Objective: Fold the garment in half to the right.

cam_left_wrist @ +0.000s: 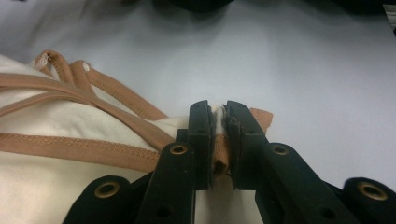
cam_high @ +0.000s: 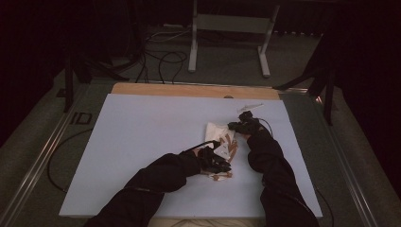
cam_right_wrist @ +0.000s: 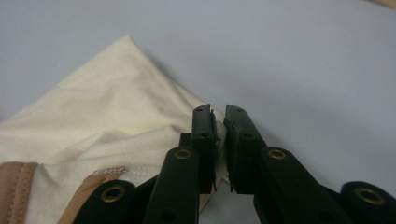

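Note:
A small cream garment (cam_high: 218, 134) with tan trim and straps lies bunched on the white board, between my two hands. My left gripper (cam_high: 220, 166) is at its near end; in the left gripper view its jaws (cam_left_wrist: 219, 113) are closed on a fold of tan trim (cam_left_wrist: 220, 158) at the garment's edge (cam_left_wrist: 70, 121). My right gripper (cam_high: 235, 126) is at the far right end; in the right gripper view its jaws (cam_right_wrist: 218, 115) pinch a cream corner of the cloth (cam_right_wrist: 112, 107). Both dark sleeves come in from the bottom.
The white board (cam_high: 142, 142) covers most of the table, and a wooden strip (cam_high: 189, 90) shows at its far edge. A small pale object (cam_high: 249, 107) lies just beyond the right gripper. Cables and a metal stand's legs (cam_high: 193, 47) are on the floor behind.

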Demonstrator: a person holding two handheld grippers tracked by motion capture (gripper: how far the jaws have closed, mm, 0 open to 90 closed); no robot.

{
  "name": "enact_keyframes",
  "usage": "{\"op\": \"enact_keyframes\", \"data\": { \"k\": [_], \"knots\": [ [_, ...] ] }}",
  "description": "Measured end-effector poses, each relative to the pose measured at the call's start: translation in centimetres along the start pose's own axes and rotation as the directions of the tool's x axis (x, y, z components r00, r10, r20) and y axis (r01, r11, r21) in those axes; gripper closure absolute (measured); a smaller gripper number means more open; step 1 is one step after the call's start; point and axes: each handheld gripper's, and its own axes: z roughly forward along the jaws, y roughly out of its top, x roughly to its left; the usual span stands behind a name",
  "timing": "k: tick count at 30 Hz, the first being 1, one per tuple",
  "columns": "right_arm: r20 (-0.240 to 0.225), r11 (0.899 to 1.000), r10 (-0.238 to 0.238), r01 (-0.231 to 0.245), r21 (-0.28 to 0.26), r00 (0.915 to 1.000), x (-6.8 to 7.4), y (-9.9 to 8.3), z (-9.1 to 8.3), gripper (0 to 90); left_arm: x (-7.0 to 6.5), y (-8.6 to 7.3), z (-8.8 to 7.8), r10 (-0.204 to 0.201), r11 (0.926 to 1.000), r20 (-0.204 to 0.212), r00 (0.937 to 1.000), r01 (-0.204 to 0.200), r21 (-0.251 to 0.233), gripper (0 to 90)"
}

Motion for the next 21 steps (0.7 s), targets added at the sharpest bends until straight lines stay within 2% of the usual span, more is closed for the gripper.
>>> {"op": "enact_keyframes", "data": {
  "k": [7,10,21],
  "knots": [
    [0.014,1.0,-0.016,0.016,0.002,0.9998,-0.2,0.0,-0.9,81.5,-0.2,0.6,0.3,0.002,1.0,0.008,1.0,-0.002,-0.002,79.9],
    [0.019,1.0,0.0,0.0,-0.001,0.9998,-0.4,-0.1,-1.2,74.0,-0.2,0.9,0.5,0.001,1.0,0.011,0.9999,-0.001,-0.008,77.1],
    [0.03,0.999,0.048,-0.048,0.002,0.9984,-1.4,-0.9,-2.2,56.6,-0.7,1.5,1.2,0.005,0.9998,0.037,0.9993,-0.005,-0.017,68.4]
  ]
}}
